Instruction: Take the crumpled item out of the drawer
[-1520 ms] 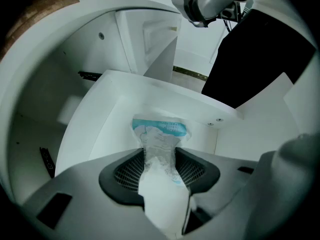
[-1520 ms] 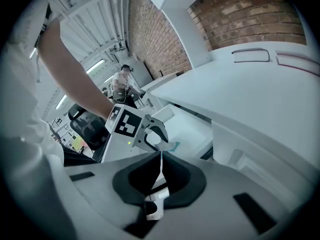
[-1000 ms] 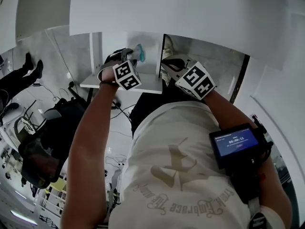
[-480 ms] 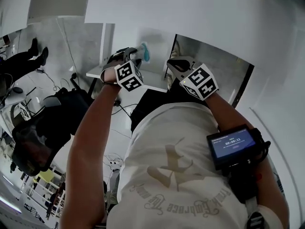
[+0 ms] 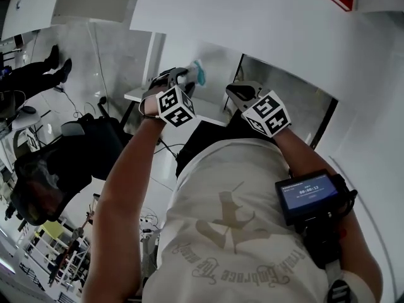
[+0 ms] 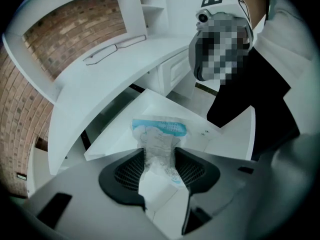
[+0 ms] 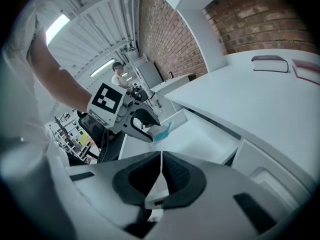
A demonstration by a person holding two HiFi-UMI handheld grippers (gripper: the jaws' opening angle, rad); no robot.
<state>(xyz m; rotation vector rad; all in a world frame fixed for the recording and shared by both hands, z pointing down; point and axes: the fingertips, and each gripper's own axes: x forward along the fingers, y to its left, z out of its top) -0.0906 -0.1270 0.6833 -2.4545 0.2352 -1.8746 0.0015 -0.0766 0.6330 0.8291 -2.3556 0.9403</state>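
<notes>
The crumpled item (image 6: pixel 159 144), a clear wrapper with a blue printed end, sits pinched between the mesh pads of my left gripper (image 6: pixel 159 156). It hangs over the open white drawer (image 6: pixel 227 134). In the head view the left gripper (image 5: pixel 183 77) holds the wrapper (image 5: pixel 198 74) above the drawer (image 5: pixel 142 95). My right gripper (image 7: pixel 161 156) is shut, its pads meeting in a thin line, close to the drawer's near right edge (image 5: pixel 222 109). Whether it grips that edge is unclear. From the right gripper view the left gripper (image 7: pixel 150 129) and wrapper (image 7: pixel 162 131) hover over the drawer (image 7: pixel 200 134).
A white countertop (image 7: pixel 260 99) runs above the drawer, with a dark red object (image 7: pixel 270 63) lying on it and a brick wall behind. A screen device (image 5: pixel 312 191) is strapped to the right forearm. A black chair (image 5: pixel 63 163) stands at left.
My left gripper has risen with the wrapper, lifting it higher above the drawer and rolling a little. The right gripper has stayed by the drawer's edge.
</notes>
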